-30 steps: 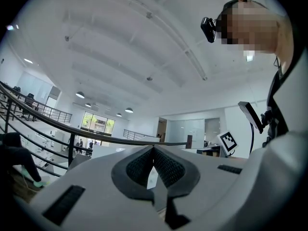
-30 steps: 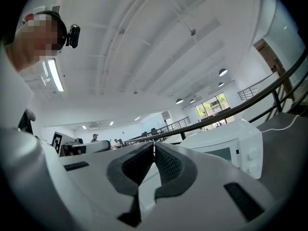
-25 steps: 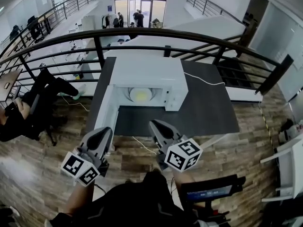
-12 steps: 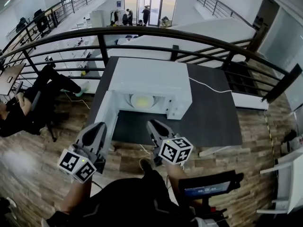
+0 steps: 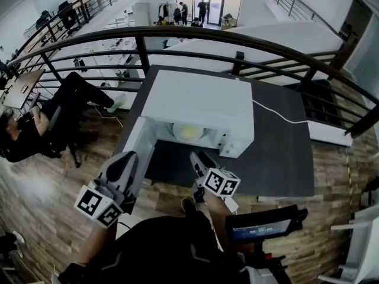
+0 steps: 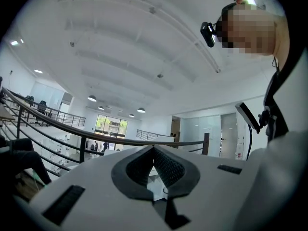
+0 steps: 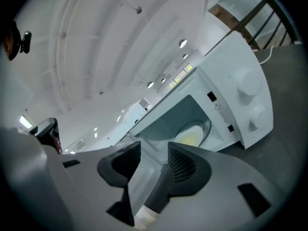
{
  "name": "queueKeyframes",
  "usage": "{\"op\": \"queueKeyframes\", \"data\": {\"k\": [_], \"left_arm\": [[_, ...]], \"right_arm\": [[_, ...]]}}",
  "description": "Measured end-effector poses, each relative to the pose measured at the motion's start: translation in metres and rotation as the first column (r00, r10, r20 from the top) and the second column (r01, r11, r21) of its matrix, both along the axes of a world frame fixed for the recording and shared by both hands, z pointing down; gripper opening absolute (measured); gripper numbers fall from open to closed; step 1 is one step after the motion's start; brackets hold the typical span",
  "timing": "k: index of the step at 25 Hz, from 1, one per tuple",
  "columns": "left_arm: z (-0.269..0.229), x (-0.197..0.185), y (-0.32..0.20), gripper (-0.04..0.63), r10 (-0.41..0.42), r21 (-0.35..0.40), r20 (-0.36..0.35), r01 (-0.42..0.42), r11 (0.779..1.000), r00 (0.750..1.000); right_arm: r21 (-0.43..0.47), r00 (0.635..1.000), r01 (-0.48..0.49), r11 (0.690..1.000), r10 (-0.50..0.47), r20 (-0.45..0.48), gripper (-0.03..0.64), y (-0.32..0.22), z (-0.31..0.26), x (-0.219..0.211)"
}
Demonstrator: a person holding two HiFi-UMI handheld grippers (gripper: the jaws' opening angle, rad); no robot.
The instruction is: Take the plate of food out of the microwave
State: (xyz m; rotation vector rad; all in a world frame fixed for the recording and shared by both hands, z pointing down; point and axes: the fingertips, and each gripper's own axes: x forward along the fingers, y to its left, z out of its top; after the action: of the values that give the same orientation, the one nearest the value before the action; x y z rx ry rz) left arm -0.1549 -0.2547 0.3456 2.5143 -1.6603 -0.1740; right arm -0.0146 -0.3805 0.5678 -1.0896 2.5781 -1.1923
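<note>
- Your left gripper (image 5: 122, 161) is clenched, tips together on nothing, near the open door (image 5: 140, 149).
- Your right gripper (image 5: 200, 158) has just been opening; its jaws stand apart, empty, facing the microwave (image 5: 198, 102).
- The plate of food (image 5: 188, 132) sits inside the microwave, apart from both grippers.

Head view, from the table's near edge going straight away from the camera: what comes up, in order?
Dark table → plate of food inside the open microwave → black railing → people by the glass doors, far below.
</note>
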Motion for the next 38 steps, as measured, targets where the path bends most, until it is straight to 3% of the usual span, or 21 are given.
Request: {"op": "queueKeyframes", "data": {"k": [7, 17, 24, 33, 38], "left_arm": [[0.008, -0.008, -0.020, 0.003, -0.042, -0.009, 0.016, 0.042, 0.999, 0.999], [0.023, -0.024, -0.039, 0.002, -0.091, -0.060, 0.059, 0.094, 0.994, 0.994], [0.031, -0.034, -0.042, 0.003, -0.130, -0.095, 0.071, 0.136, 0.986, 0.989], [0.039, -0.047, -0.048, 0.002, -0.162, -0.134, 0.067, 0.170, 0.976, 0.985], [0.034, -0.052, -0.049, 0.002, -0.174, -0.139, 0.069, 0.182, 0.973, 0.982]], "right_arm": [[-0.200, 0.995, -0.037, 0.979, 0.055, 0.084, 0.213, -0.029, 0.061, -0.002], [-0.477, 0.965, -0.095, 0.874, 0.199, 0.173, 0.255, -0.067, 0.143, -0.020], [-0.554, 0.957, -0.107, 0.826, 0.235, 0.167, 0.255, -0.080, 0.169, -0.034], [-0.571, 0.916, -0.108, 0.814, 0.305, 0.262, 0.255, -0.105, 0.158, -0.047], [-0.615, 0.905, -0.114, 0.780, 0.338, 0.260, 0.255, -0.109, 0.161, -0.052]]}}
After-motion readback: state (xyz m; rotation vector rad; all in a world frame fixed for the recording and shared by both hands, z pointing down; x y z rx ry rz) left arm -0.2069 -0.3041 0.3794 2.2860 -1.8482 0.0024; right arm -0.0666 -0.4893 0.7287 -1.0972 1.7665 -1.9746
